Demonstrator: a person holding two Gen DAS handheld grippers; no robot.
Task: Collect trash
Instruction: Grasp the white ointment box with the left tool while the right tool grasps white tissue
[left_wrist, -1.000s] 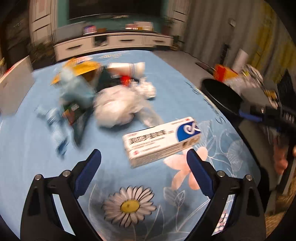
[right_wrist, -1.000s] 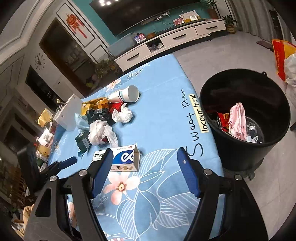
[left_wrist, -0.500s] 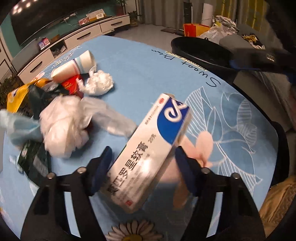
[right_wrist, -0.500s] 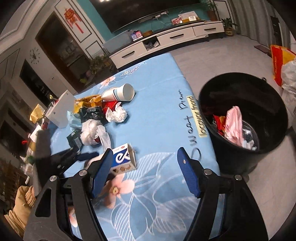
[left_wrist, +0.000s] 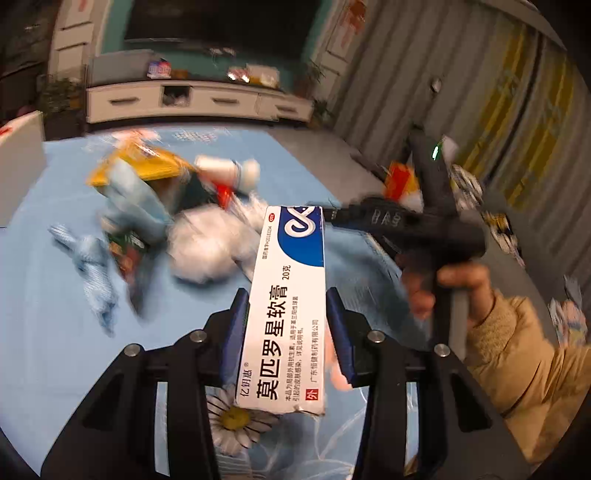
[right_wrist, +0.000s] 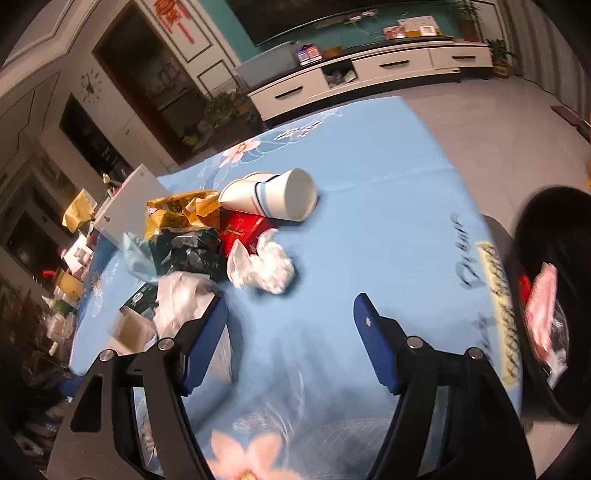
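Observation:
My left gripper (left_wrist: 286, 325) is shut on a white and blue ointment box (left_wrist: 290, 295) and holds it lengthwise above the blue flowered tablecloth (left_wrist: 44, 332). My right gripper (right_wrist: 290, 332) is open and empty above the cloth, also showing in the left wrist view (left_wrist: 417, 225). A trash pile lies ahead of it: a crumpled white tissue (right_wrist: 266, 267), a paper cup (right_wrist: 277, 199) on its side, a red packet (right_wrist: 242, 230), a black bag (right_wrist: 188, 249), a gold wrapper (right_wrist: 177, 206), a white plastic bag (right_wrist: 181, 299). The black bin (right_wrist: 554, 295) stands at the right.
A white box (right_wrist: 125, 210) stands at the table's far left edge. A white TV cabinet (right_wrist: 369, 74) lines the far wall. The bin holds a pink wrapper (right_wrist: 539, 306). Clutter sits on a side surface at left (right_wrist: 70, 266).
My left gripper closed on the ointment box and lifted it off the cloth. My right gripper moved left over the table toward the trash pile, away from the bin.

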